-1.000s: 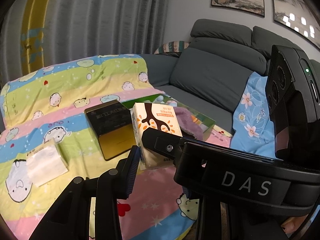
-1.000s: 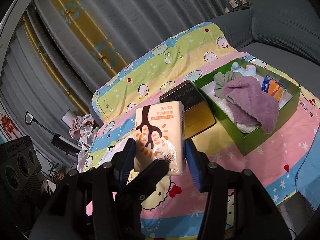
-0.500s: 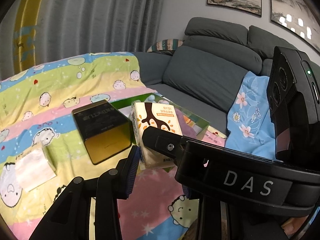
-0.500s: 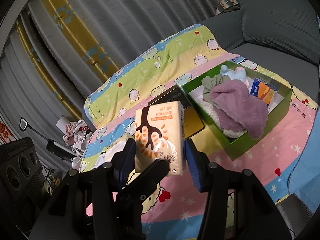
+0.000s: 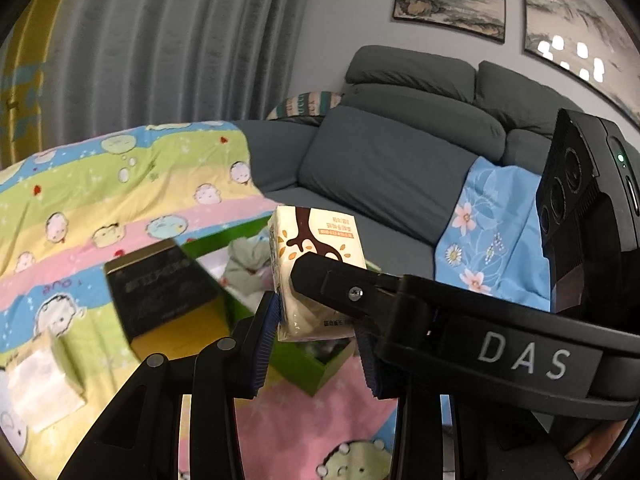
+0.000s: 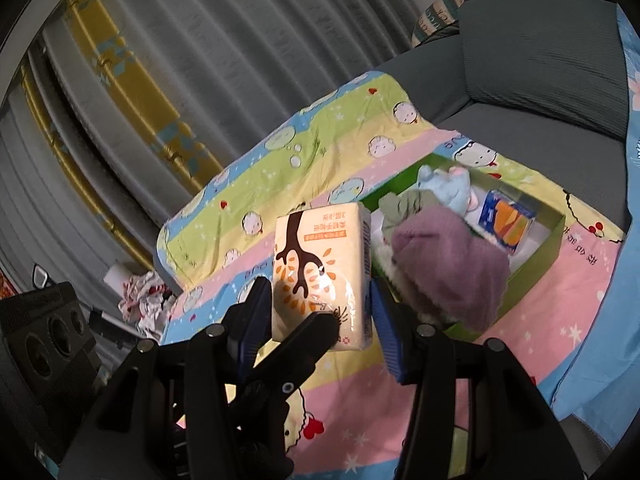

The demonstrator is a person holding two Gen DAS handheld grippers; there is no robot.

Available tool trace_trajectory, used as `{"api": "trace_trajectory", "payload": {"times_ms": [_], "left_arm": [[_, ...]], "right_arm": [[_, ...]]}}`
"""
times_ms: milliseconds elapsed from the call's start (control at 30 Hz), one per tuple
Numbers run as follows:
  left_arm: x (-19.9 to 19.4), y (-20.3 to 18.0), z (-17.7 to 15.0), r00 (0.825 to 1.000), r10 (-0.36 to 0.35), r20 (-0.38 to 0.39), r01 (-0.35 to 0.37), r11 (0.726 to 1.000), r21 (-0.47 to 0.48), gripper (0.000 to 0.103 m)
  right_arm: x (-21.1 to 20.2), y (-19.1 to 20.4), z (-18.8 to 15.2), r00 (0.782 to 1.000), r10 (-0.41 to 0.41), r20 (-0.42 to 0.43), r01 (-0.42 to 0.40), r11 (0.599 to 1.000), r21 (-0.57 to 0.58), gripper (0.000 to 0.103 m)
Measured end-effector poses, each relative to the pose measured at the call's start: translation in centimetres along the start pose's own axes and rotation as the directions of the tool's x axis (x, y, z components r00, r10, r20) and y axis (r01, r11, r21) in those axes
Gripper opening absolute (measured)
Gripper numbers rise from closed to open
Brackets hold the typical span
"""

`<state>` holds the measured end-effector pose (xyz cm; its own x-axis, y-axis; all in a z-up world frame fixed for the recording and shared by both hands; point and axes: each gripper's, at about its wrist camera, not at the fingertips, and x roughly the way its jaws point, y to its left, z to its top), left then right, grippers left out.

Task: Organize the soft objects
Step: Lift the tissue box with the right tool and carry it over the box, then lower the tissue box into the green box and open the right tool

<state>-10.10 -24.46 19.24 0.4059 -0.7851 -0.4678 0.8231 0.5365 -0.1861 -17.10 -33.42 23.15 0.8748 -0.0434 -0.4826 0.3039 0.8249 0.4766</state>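
Observation:
A cream tissue pack with a brown tree print (image 6: 320,276) sits upright between the jaws of my right gripper (image 6: 320,312), which is shut on it in the air, left of a green box (image 6: 536,256). The box holds a purple towel (image 6: 448,272), a grey-green cloth, a light blue soft toy (image 6: 448,188) and a small blue and orange pack (image 6: 506,224). In the left wrist view the same pack (image 5: 316,276) shows between the fingers of my left gripper (image 5: 316,344), with the right gripper's finger (image 5: 360,292) across it. Whether the left jaws press it is unclear.
A cartoon-print blanket (image 5: 80,200) covers the surface. A black and gold tin (image 5: 160,288) stands left of the green box (image 5: 320,368). A white tissue pack (image 5: 40,384) lies at the lower left. A grey sofa (image 5: 400,168) with a blue flowered cloth (image 5: 492,232) is behind.
Both grippers have moved with the tree-print pack toward the green box. The box now fills more of the right wrist view, and the tin has slid left in the left wrist view.

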Motion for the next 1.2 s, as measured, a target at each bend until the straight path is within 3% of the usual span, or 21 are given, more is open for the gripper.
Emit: {"api": "trace_trajectory", "payload": {"times_ms": [233,533,967,1200], "left_arm": [[2.1,-0.3,2.3,0.999,-0.038,0.024,0.037,0.999,0.022,0.037],[6.2,1.2,3.9,0.993,-0.117,0.001,0.116,0.991,-0.064,0.037],[11.5,2.1,2.4,0.974,-0.190,-0.123,0.172,0.974,-0.146,0.037],[14.1,1.7,1.6,0.963,-0.190,-0.190,0.158,0.972,-0.174,0.037]], "right_arm": [[0.3,-0.9,2.6,0.999,-0.019,0.038,0.019,1.000,0.004,0.051],[2.6,-2.9,5.6,0.998,-0.058,0.025,0.058,0.998,0.016,0.051],[5.7,-6.4,5.6,0.988,-0.150,-0.036,0.152,0.986,0.064,0.052],[7.0,-9.2,5.4,0.982,-0.164,-0.093,0.175,0.976,0.127,0.052]]}}
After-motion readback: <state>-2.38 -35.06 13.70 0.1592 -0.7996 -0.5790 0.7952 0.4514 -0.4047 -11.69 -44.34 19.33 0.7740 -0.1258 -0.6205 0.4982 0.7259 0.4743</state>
